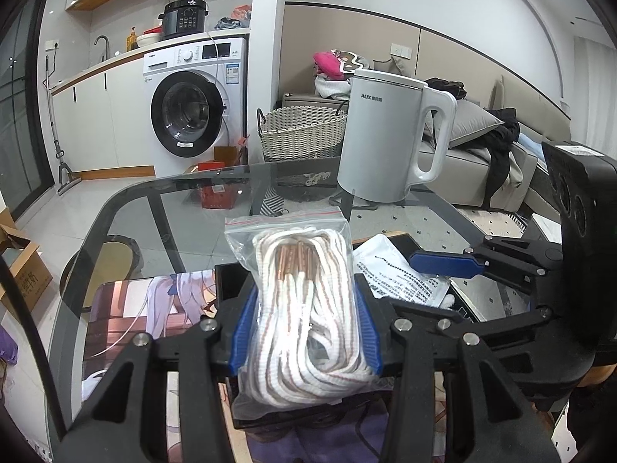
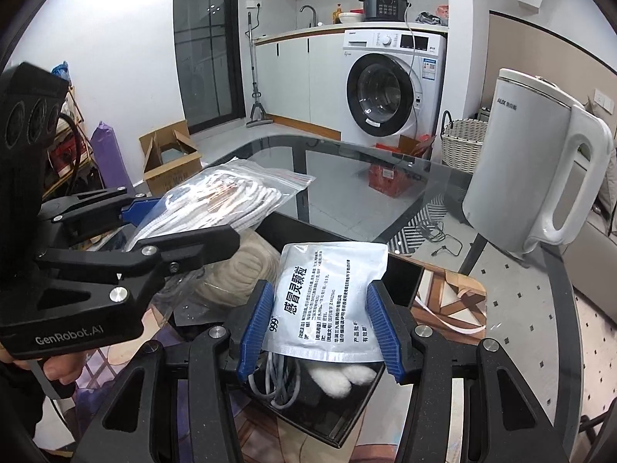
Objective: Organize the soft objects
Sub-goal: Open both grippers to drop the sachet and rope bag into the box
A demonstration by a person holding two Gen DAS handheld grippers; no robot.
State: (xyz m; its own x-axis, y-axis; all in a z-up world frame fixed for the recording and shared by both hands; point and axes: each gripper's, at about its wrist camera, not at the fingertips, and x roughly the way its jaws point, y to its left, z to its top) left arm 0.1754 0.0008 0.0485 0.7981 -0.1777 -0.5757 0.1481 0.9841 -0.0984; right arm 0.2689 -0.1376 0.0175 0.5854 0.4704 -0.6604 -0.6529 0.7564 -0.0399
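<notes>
My left gripper is shut on a clear zip bag of white cords and holds it above a black tray. The bag also shows in the right wrist view, with the left gripper beside it. My right gripper is shut on a white medicine sachet over the black tray. The sachet also shows in the left wrist view, next to the right gripper. In the tray lie a grey cable, a white fluffy item and a beige yarn bundle.
A white kettle stands on the glass table beyond the tray; it also shows in the right wrist view. A printed mat lies under the tray. A wicker basket, washing machine and sofa are behind.
</notes>
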